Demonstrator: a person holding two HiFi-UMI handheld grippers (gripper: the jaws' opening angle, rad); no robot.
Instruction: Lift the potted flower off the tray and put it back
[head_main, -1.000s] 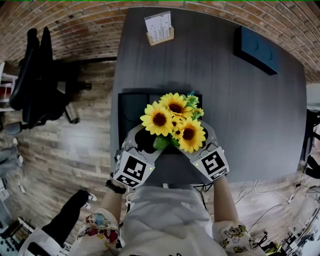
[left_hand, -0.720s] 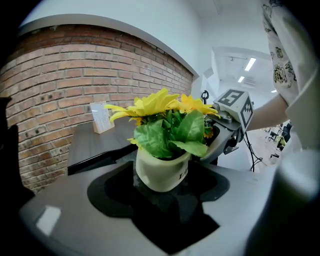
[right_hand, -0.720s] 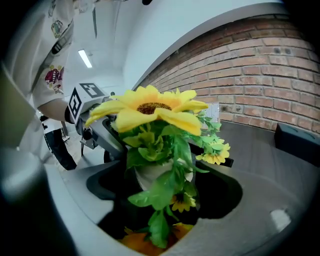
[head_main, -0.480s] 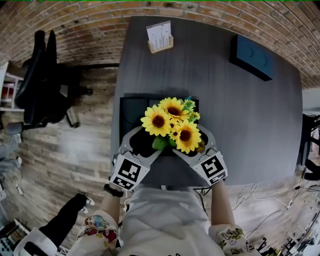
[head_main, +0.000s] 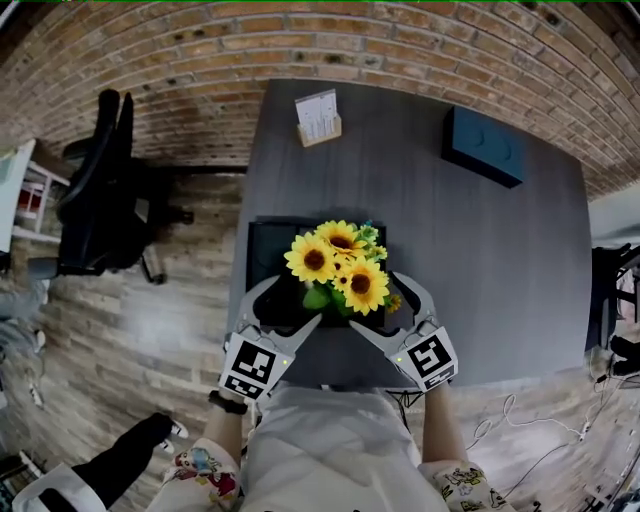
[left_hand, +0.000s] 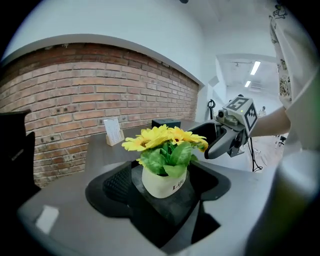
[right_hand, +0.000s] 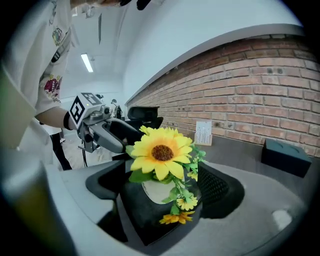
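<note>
A white pot (left_hand: 162, 181) of yellow sunflowers (head_main: 338, 265) stands on the black tray (head_main: 262, 235) near the table's front edge. My left gripper (head_main: 285, 308) reaches in from the pot's left and my right gripper (head_main: 392, 305) from its right. Both have just been opening and are now open, with the pot between each pair of jaws and the pads apart from it. In the left gripper view the pot sits midway between the jaws of the left gripper (left_hand: 162, 189). In the right gripper view the blooms hide most of the pot (right_hand: 155, 192).
A card in a wooden holder (head_main: 320, 118) stands at the dark table's far edge, and a dark blue box (head_main: 483, 147) lies at the far right. A black office chair (head_main: 100, 190) is on the wooden floor at the left. Cables (head_main: 520, 420) trail on the floor at the right.
Both grippers' jaws have spread away from the pot and both hands have risen a little. The pot stays on the tray. The head view has shifted, so the table looks smaller.
</note>
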